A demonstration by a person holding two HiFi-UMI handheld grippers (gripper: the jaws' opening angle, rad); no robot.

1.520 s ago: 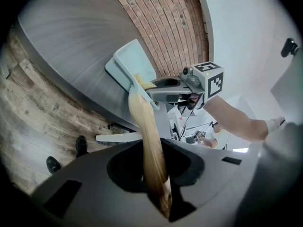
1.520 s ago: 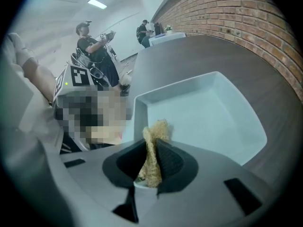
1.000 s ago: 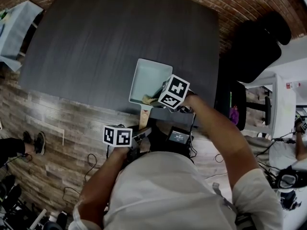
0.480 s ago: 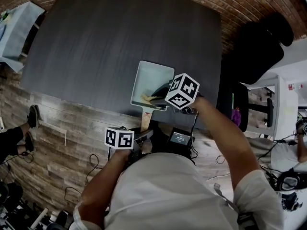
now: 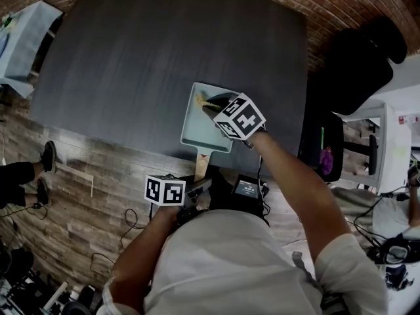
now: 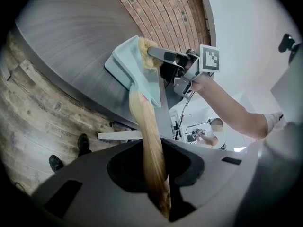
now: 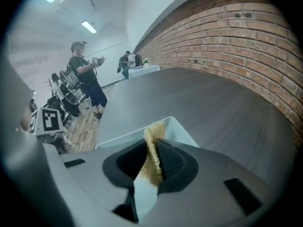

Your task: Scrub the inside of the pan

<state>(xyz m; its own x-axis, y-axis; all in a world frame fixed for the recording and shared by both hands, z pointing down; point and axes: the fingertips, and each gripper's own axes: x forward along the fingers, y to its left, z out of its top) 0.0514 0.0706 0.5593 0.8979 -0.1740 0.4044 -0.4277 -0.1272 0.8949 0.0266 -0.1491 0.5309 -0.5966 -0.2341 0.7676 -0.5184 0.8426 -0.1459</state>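
Pan [image 5: 199,128] lies under scrubber [image 5: 206,101] in right tool [image 5: 217,106]; left tool [image 6: 154,174] grips handle [image 6: 144,119].

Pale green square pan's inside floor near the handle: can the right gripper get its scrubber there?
Probably yes. The right gripper, shut on the yellow scrubber, sits at the far end; the pale green square pan is otherwise empty, and the left gripper grips the wooden handle outside the rim.

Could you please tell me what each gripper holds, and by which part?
Left gripper: the pan, by its wooden handle. Right gripper: a yellowish scrub pad, by one end.
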